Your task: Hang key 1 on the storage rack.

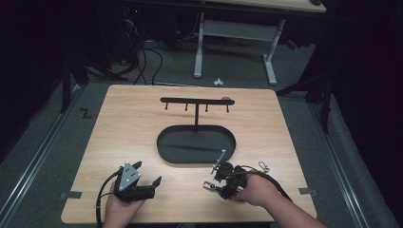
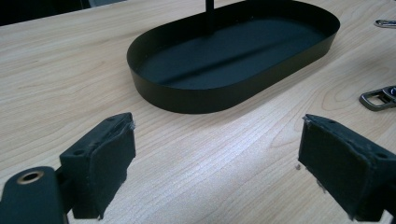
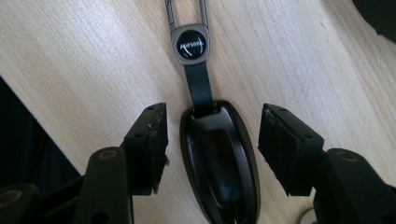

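Scene: at a pale wooden table (image 1: 123, 118), I work toward a dark oval key fob (image 3: 219, 163) on a short black strap with a metal clip (image 3: 189, 44).
Key fob: it lies flat on the table near my right hand, in front of the black oval tray (image 2: 233, 60) whose post carries a bar of hooks (image 1: 196, 100).
Right gripper (image 3: 212, 149): jaws stand wide, one pad on each side of the key fob, neither pad touching it.
Left gripper (image 2: 215, 163): jaws apart with nothing between them, resting over bare table near the tray.
Step in hand: as I judge it, closing on the key fob for a lift.
Doing it well: I should keep the key fob centred between the pads, come low enough to catch its sides rather than its rounded top, and close evenly so it does not skid.
Risk: the smooth shell may slip; the strap and clip will trail.
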`<state>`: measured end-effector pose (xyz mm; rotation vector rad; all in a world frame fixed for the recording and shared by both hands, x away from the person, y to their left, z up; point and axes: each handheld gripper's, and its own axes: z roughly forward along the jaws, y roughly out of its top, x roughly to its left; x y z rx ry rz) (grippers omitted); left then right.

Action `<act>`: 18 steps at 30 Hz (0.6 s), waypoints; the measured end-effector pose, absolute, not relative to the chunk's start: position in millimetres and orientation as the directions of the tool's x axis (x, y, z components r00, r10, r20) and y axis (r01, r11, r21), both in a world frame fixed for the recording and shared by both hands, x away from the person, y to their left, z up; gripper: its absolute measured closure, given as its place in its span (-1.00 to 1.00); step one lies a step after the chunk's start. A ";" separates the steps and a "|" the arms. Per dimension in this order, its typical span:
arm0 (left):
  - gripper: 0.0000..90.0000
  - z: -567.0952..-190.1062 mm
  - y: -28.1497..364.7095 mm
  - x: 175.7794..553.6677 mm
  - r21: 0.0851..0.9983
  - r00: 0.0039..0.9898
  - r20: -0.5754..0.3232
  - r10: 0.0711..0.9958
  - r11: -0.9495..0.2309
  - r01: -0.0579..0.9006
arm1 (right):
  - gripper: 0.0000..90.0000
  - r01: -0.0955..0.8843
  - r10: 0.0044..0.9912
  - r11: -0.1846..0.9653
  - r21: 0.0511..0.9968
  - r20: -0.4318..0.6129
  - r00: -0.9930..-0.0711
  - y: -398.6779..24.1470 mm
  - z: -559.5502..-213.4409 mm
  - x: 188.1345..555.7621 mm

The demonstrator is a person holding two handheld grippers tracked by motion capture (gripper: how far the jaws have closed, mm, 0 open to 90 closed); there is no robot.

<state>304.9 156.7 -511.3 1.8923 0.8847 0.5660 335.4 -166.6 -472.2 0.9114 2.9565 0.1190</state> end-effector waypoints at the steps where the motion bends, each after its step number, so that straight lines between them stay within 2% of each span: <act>1: -0.75 -511.1 156.8 305.0 0.892 0.633 0.017 0.774 -0.298 0.341 | -0.02 0.557 0.560 0.827 0.080 -0.017 -0.828 -164.5 -473.3 336.6; 4: -0.75 -510.8 157.4 305.1 0.892 0.633 0.015 0.774 -0.297 0.341 | 0.09 0.536 0.538 0.842 0.060 -0.025 -0.843 -158.5 -477.2 338.7; 15: -0.75 -510.3 156.1 304.6 0.893 0.638 0.024 0.769 -0.303 0.332 | 0.28 0.508 0.509 0.861 0.031 -0.034 -0.860 -144.1 -486.0 344.9; 16: -0.75 -510.3 156.4 304.6 0.897 0.645 0.013 0.764 -0.294 0.331 | 0.36 0.509 0.509 0.861 0.022 -0.031 -0.860 -142.7 -486.4 346.1; 18: -0.75 -509.9 156.5 304.0 0.899 0.647 0.011 0.762 -0.290 0.327 | 0.40 0.508 0.509 0.861 0.018 -0.028 -0.861 -141.6 -487.0 346.8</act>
